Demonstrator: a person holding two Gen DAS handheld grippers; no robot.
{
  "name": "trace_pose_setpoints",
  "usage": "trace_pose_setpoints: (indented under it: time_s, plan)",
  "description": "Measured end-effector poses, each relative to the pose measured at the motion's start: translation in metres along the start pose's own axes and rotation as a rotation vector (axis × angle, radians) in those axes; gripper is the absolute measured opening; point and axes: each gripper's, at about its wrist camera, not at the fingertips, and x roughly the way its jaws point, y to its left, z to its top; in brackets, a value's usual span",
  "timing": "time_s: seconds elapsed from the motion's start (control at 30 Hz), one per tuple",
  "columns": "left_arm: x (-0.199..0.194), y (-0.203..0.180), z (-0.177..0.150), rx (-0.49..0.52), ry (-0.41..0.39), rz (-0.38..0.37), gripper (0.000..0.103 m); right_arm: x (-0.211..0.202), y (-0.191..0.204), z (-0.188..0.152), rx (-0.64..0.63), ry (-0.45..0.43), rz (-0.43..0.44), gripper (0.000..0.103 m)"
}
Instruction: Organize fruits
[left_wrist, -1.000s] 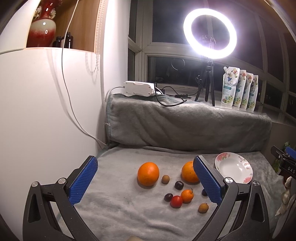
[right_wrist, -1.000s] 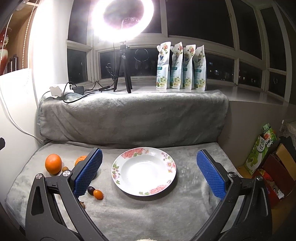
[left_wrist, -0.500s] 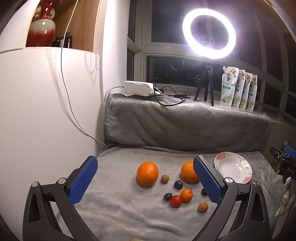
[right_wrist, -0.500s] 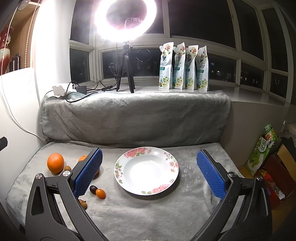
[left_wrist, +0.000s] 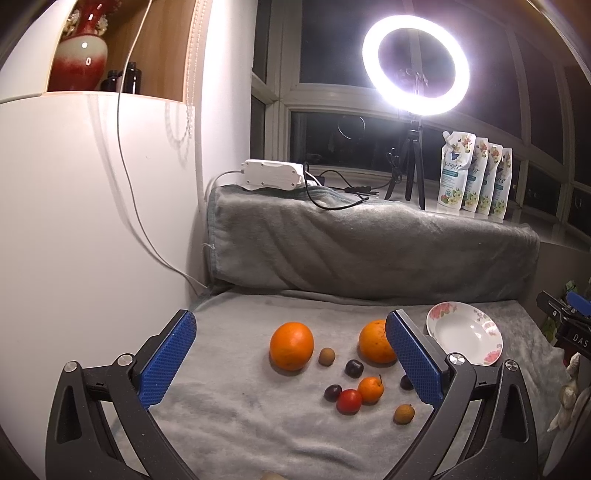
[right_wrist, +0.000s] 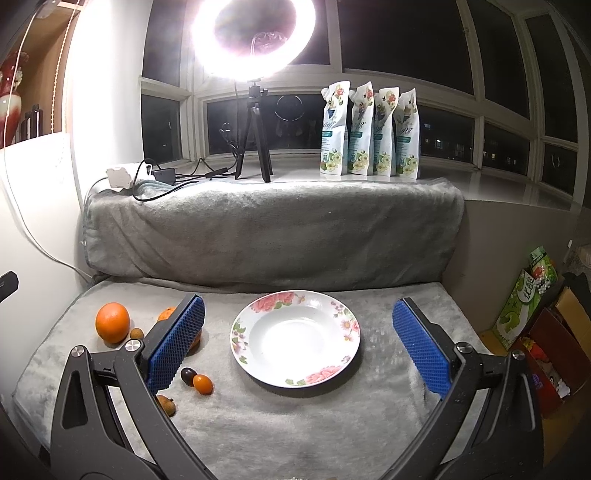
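Observation:
Fruits lie on a grey blanket (left_wrist: 229, 406): a large orange (left_wrist: 291, 345), a second orange (left_wrist: 375, 341), a small tangerine (left_wrist: 370, 389), a red fruit (left_wrist: 348, 401), dark plums (left_wrist: 354, 368) and small brown fruits (left_wrist: 327, 356). A white flowered plate (right_wrist: 295, 338) sits empty to their right; it also shows in the left wrist view (left_wrist: 464, 338). My left gripper (left_wrist: 291, 365) is open and empty, above and before the fruits. My right gripper (right_wrist: 299, 347) is open and empty, framing the plate.
A blanket-covered ledge (right_wrist: 273, 229) rises behind. On it stand a ring light on a tripod (right_wrist: 255, 147), several pouches (right_wrist: 369, 133), a white power strip (left_wrist: 271, 179) and cables. A white cabinet wall (left_wrist: 92, 206) is left. Boxes (right_wrist: 546, 343) sit right.
Both views shift slightly: the fruits and plate drift a little left in the left view, and the plate drifts slightly right in the right view. Both grippers stay open.

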Motion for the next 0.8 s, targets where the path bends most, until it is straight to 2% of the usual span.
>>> trace_pose_setpoints:
  time_s: [0.53,0.8]
  plan:
    - [0.011,0.0,-0.005,-0.006,0.018,-0.014,0.101,0.013,-0.001,-0.005,0.001,0.036,0.037,0.103]
    - [0.02,0.003,-0.011,-0.016,0.044,-0.032,0.095,0.022,-0.002,-0.005,0.016,0.069,0.086,0.103]
